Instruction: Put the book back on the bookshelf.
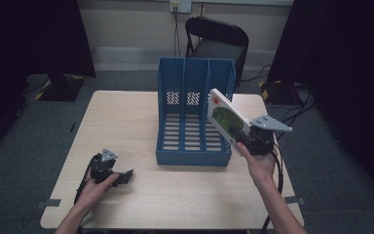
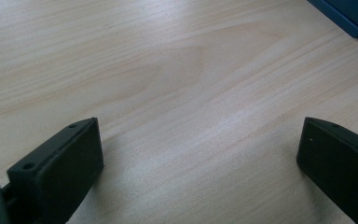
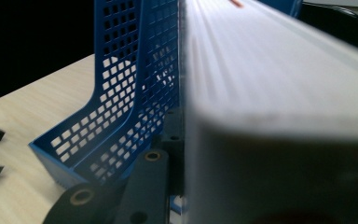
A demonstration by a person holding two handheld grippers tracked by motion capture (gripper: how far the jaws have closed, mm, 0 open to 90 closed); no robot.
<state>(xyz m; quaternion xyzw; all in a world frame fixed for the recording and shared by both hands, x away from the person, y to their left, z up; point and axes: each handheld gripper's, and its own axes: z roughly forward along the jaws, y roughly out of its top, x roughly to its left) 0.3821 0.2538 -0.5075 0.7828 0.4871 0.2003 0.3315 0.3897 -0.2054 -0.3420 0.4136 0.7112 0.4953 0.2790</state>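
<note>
A: Held in the air at the right front corner of the file rack (image 1: 195, 119): a thin book (image 1: 226, 119) with a white and green cover, tilted, top edge leaning toward the rack. Seen edge-on and blurred in the right gripper view (image 3: 279, 93).

B: Held by what?

A: Clamped at its lower end by the right gripper (image 1: 246, 139), jaws closed on the book. Right hand (image 1: 258, 163) behind, grey plate on top.

B: Inside the rack, or outside?

A: Outside, above the right wall; touching that wall or not, cannot tell.

B: And the rack itself?

A: Blue plastic, three upright compartments side by side, slotted floor, perforated walls (image 3: 121, 102). Standing mid-table on the wooden table (image 1: 126, 122). Nothing visible in any of the three compartments.

B: Left side?

A: Left gripper (image 1: 126, 174) low at the front left of the table, in the left hand (image 1: 97, 185), well apart from the rack. Jaws spread wide in the left gripper view (image 2: 200, 158), bare wood between them, nothing gripped. Corner of the rack just visible at top right (image 2: 349, 18).

B: Beyond the table?

A: Black chair (image 1: 216, 41) behind the rack, grey carpet (image 1: 39, 136) all round.
</note>
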